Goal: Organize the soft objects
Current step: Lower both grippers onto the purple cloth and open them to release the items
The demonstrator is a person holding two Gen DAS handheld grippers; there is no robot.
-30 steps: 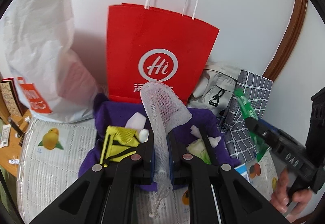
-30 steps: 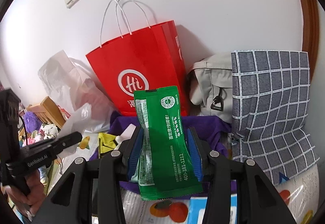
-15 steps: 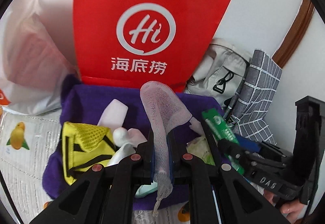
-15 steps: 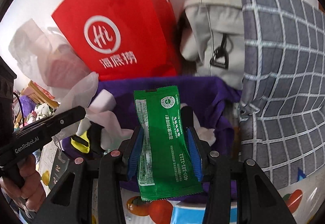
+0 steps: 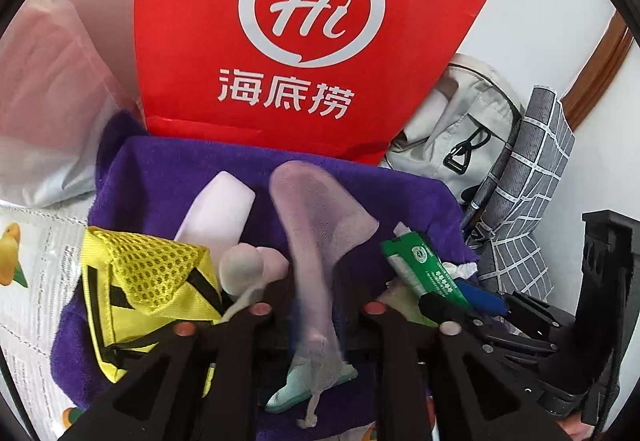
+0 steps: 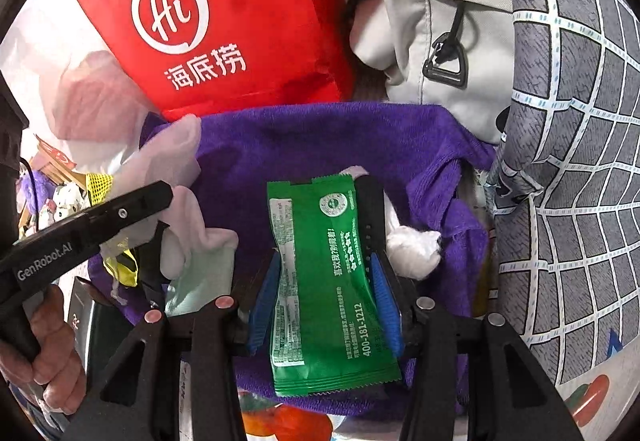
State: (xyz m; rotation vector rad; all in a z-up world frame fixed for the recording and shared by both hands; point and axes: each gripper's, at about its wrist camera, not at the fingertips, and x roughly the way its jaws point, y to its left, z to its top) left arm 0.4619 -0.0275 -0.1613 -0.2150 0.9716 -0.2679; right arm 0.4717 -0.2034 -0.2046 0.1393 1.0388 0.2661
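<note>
A white mesh net (image 5: 316, 209) hangs blurred between the fingers of my left gripper (image 5: 316, 281). Its jaws are opening and the pads stand a little off the net. Below lies a purple cloth (image 5: 160, 177) with a yellow mesh pouch (image 5: 148, 273), a pale pink sock (image 5: 216, 209) and other soft pieces. My right gripper (image 6: 326, 261) is shut on a green packet (image 6: 324, 281), low over the same purple cloth (image 6: 304, 137). The left gripper (image 6: 160, 197) and net (image 6: 172, 149) show at its left.
A red paper bag (image 5: 320, 41) stands behind the cloth, with a white plastic bag (image 5: 48, 89) to its left. A grey backpack (image 5: 460, 129) and a grey checked bag (image 5: 532, 177) crowd the right side. A hand (image 6: 52, 353) grips the left tool.
Both grippers have come down close over the purple cloth. The left jaws have parted and the net now sags lower between them. The green packet stays gripped.
</note>
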